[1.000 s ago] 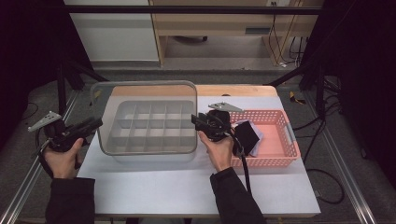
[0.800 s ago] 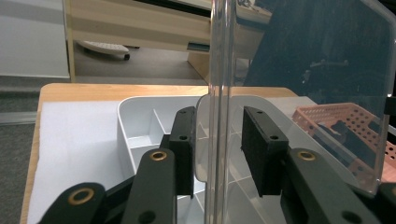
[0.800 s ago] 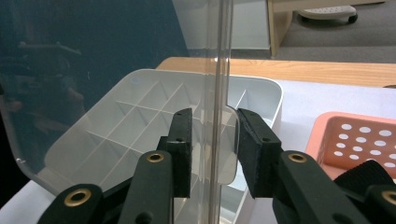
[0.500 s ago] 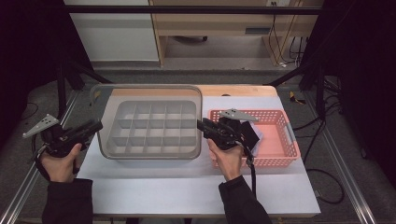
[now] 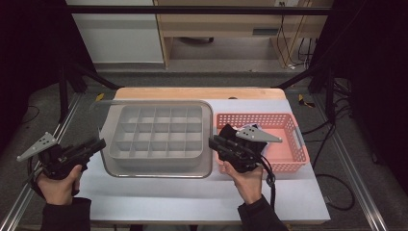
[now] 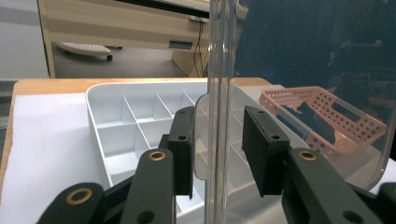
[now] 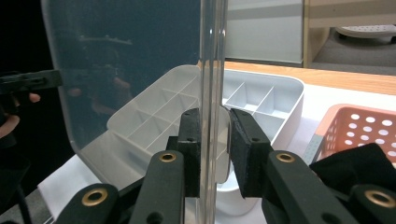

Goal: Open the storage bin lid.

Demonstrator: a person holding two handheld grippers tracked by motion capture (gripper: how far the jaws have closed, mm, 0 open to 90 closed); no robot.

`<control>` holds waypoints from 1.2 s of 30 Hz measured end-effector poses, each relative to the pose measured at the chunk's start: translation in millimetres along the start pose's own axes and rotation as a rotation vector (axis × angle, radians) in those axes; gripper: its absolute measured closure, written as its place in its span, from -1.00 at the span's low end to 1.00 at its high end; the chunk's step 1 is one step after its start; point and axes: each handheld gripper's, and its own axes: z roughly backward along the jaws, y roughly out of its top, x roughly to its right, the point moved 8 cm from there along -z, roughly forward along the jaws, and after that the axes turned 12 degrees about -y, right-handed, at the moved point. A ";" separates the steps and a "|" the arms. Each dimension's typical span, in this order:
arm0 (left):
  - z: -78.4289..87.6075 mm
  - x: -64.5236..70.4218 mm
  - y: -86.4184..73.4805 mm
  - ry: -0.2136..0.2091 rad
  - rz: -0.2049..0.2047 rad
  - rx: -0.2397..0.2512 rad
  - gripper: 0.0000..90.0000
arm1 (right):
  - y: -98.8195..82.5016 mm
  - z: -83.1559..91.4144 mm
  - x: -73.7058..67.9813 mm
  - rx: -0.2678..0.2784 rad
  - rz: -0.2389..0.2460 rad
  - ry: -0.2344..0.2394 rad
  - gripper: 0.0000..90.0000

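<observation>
A grey compartment box sits mid-table, and its clear lid stands up over it. My left gripper is at the lid's left edge. In the left gripper view the lid passes between the gripper's jaws with a gap on both sides. My right gripper is at the lid's right edge. Its jaws have just been closing around the lid. One pad lies against the rim and the other stands a sliver off.
A pink perforated basket stands right of the box with a black item inside. The table's wooden back edge runs behind both. White tabletop lies in front of the box.
My right gripper moved right and toward me, and its jaws narrowed around the lid's edge. The left hand drew back toward me. The lid's top edge now sits lower in the high view.
</observation>
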 end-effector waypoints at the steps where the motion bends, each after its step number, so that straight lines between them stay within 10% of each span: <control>1: 1.9 2.9 -5.0 -0.003 0.004 -0.005 0.43 | -2.1 1.9 -0.7 -0.003 0.003 0.004 0.67; 36: 43.4 25.4 -92.2 -0.002 0.087 -0.107 0.43 | -96.1 26.5 -24.4 -0.160 0.019 0.096 0.68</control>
